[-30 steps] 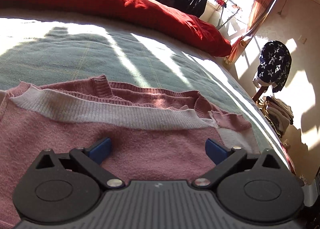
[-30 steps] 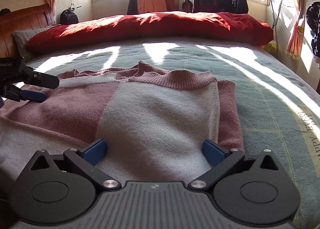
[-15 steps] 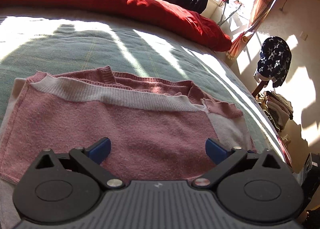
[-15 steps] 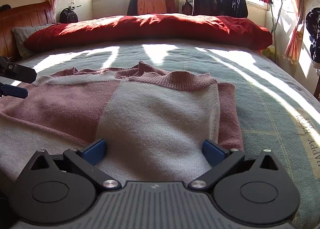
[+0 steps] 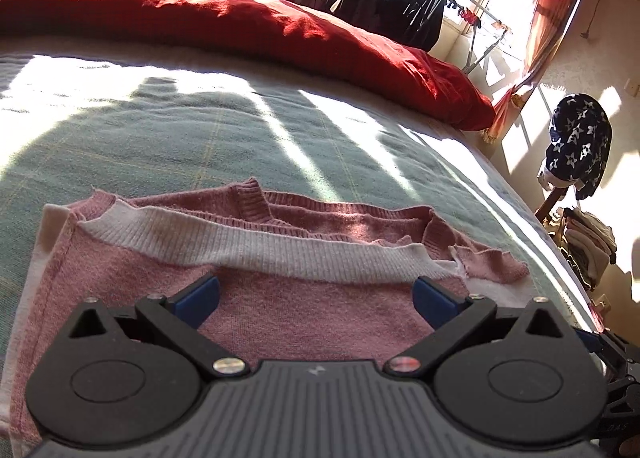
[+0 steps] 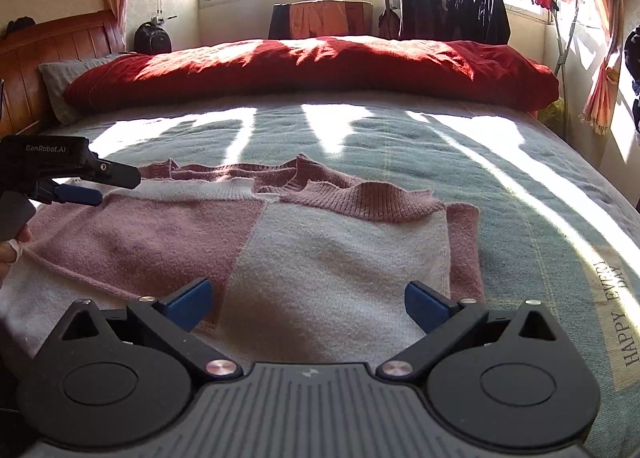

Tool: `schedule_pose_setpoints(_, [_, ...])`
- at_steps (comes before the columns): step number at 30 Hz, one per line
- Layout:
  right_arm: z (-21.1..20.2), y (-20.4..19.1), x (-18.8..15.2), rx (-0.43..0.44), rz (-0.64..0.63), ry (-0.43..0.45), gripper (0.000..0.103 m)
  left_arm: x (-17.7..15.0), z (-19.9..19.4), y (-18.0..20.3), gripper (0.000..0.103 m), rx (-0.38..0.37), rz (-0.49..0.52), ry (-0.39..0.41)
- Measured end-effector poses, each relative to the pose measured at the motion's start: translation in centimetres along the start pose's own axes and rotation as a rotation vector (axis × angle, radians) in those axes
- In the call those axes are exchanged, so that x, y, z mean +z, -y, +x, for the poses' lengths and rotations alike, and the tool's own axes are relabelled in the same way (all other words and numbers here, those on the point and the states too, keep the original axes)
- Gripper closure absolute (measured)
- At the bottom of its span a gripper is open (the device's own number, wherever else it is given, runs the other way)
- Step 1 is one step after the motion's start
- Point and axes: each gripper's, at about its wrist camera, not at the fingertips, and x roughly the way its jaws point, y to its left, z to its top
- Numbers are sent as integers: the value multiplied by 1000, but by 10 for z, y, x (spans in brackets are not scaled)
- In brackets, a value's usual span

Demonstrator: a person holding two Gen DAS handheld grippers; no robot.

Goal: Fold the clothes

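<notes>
A pink and white knit sweater (image 6: pixel 304 242) lies folded on the bed, collar towards the far side; it also shows in the left wrist view (image 5: pixel 304 314). My left gripper (image 5: pixel 316 298) is open and empty, low over the sweater's pink panel, just short of the white ribbed band (image 5: pixel 256 246). It also shows at the left edge of the right wrist view (image 6: pixel 76 185), over the sweater's left end. My right gripper (image 6: pixel 308 302) is open and empty, over the sweater's near edge at the white panel.
The bed has a grey-green blanket (image 6: pixel 520 185) and a long red duvet (image 6: pixel 312 65) along its far side. A wooden headboard (image 6: pixel 60 41) is at the left. A clothes rack (image 6: pixel 460 9) with dark jackets stands by the window. A chair with clothes (image 5: pixel 580 153) stands beside the bed.
My left gripper drew back from the sweater and then came forward over it again, staying open. My right gripper has hardly moved. The sweater lies as before.
</notes>
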Motion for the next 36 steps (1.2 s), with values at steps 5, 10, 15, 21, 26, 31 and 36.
schedule_pose_setpoints(5, [29,-1,15,93,87,-42,0,-11,-4,-12,1,-2,-38,-21])
schedule_pose_setpoints(10, [37,28,3,-79,185,-66,0,-11,-6,-10,1,-24,-27,-25])
schedule_pose_setpoints(15, [12,36,1,-60,197,-21,0,-11,-13,6,1,-40,5,-28])
schedule_pose_setpoints(21, [-13,21,-7,38,221,-8,0,-17,-32,27,1,-46,58,-34])
schedule_pose_setpoints(26, [-28,6,-27,79,226,-31,0,-39,-57,34,1,-22,90,-59])
schedule_pose_setpoints(31, [-33,5,-49,89,254,-93,0,-71,-65,20,1,20,36,-133])
schedule_pose_setpoints(36, [-39,3,-53,87,249,-91,0,-83,-78,19,1,34,38,-140])
